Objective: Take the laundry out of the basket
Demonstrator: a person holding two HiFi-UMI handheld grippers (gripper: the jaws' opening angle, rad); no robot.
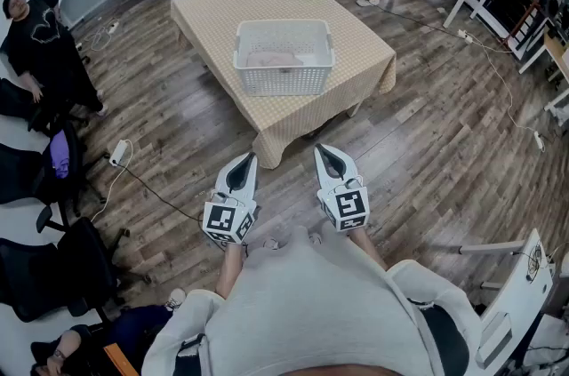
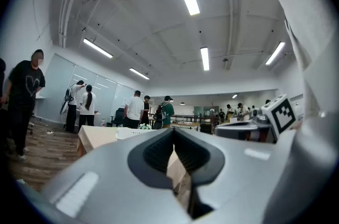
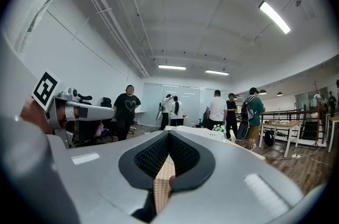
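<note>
Both grippers sit closest to us, held low before our chest. The left gripper (image 1: 247,163) and the right gripper (image 1: 327,154) each have their jaws pressed together with nothing between them. The laundry (image 1: 274,59), a pale pinkish heap, lies in the white basket (image 1: 283,83). It is well ahead of both sets of tips and roughly centred between them, on the table (image 1: 222,5) with the checked cloth.

We judge the step in hand to be the approach. We should walk up to the near table edge and spread one gripper's jaws before reaching over the rim. Then we come down from above and pinch a thick fold, not a thin edge. The other gripper can steady the rim if the light basket wants to follow.

We cannot tell how many pieces lie inside or how deep the pile goes. Both gripper views show only the basket's top edge beyond the jaws and none of its contents.
</note>
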